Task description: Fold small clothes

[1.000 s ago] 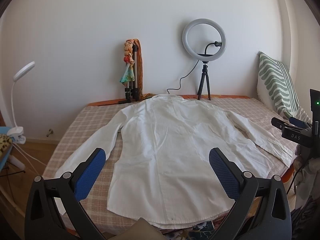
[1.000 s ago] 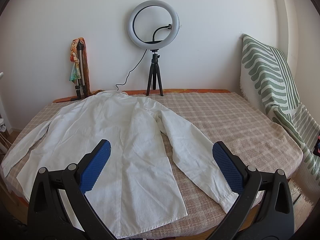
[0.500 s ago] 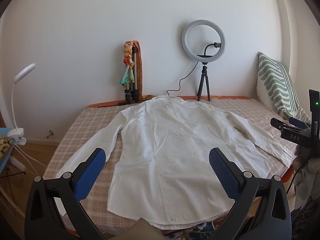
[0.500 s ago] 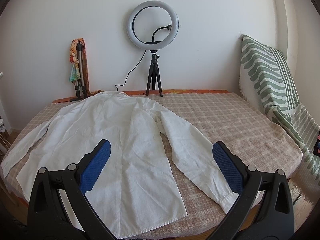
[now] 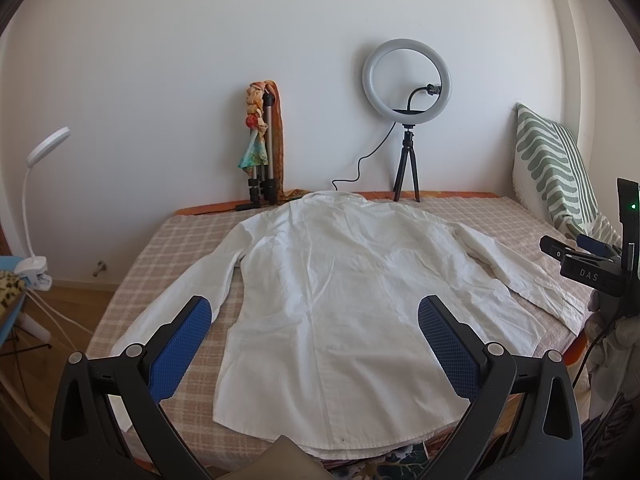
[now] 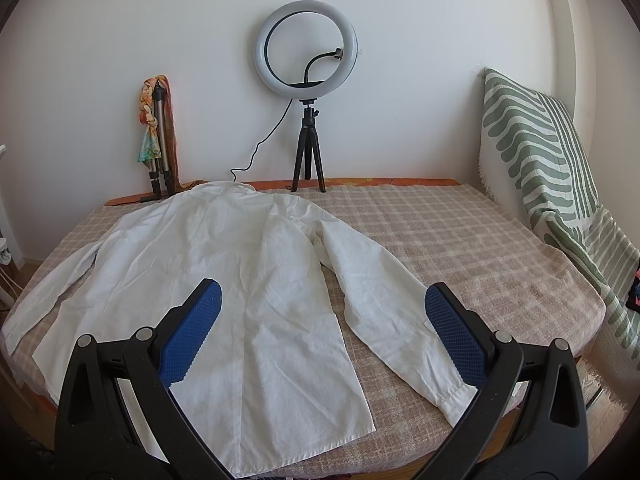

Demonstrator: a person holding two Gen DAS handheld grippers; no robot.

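Facing a bed point(image 5: 168, 240) in a checked cover, we see a white shirt point(image 5: 340, 288) spread flat, back up, sleeves out, collar toward the wall. Beyond that collar stands a ring light point(image 5: 406, 76) on a tripod. Our left gripper point(image 5: 314, 312) hovers above the shirt's hem, jaws spread wide; our right gripper point(image 6: 322, 300) hangs over its right sleeve, equally parted, gripping nothing.

Open bedcover point(image 6: 460, 240) is lying free at right of the frame; ring light point(image 6: 306, 42) and tripod point(image 6: 160, 140) are crowding the upper edge.
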